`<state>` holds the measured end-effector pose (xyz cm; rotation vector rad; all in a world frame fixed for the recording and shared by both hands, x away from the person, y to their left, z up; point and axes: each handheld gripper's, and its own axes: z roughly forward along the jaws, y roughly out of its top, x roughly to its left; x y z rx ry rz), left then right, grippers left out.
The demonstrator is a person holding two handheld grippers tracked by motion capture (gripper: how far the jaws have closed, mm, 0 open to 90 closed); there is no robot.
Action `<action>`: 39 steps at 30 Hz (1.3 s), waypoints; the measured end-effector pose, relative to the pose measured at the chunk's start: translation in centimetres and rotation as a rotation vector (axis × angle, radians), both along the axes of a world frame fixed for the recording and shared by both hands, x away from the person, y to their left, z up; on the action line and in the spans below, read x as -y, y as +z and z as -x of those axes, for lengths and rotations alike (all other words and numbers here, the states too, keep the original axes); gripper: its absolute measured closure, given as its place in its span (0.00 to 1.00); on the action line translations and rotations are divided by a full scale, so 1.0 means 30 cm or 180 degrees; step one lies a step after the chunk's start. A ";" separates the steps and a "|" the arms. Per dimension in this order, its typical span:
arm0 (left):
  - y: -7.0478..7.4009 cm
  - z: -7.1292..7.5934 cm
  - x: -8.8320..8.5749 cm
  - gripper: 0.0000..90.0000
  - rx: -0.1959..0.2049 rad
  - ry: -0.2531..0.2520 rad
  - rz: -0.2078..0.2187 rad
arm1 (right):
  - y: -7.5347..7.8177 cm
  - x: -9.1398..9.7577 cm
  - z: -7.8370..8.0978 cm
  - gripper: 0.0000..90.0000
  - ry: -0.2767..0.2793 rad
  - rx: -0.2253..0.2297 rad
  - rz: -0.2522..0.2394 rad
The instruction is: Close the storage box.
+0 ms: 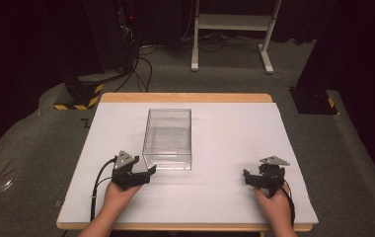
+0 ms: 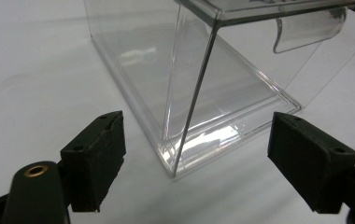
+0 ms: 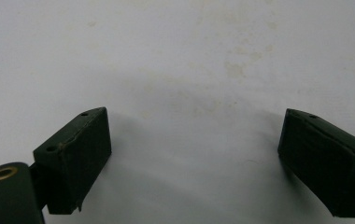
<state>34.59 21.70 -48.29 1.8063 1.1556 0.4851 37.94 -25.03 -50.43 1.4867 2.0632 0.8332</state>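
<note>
A big white table (image 1: 225,197) lies under both tongs. It has a wooden edge at the far side. Some faint brown marks show on the white top ahead of the right tongs.

A clear plastic box (image 1: 168,139) stands on the table. It is just ahead of the left tongs, a little toward the right tongs, and well away from them. In the left gripper view, a near bottom corner of the box (image 2: 175,170) sits between the two jaws but a bit farther on, not touching them. A clear curved tab (image 2: 306,30) hangs down at the top of the box.

The left tongs (image 1: 143,174) are held in the person's left hand (image 1: 119,195). Their jaws are spread wide and hold nothing. They point at the box.

The right tongs (image 1: 249,177) are held in the person's right hand (image 1: 274,205). Their jaws are spread wide too, with only bare table between them.

A black cable (image 1: 96,190) trails back from the left tongs.
</note>
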 end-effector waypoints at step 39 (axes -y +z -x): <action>-0.085 0.069 -0.298 0.21 -0.0391 0.0476 -0.0689 | 0.000 0.000 0.000 0.10 -0.0001 0.0000 -0.0003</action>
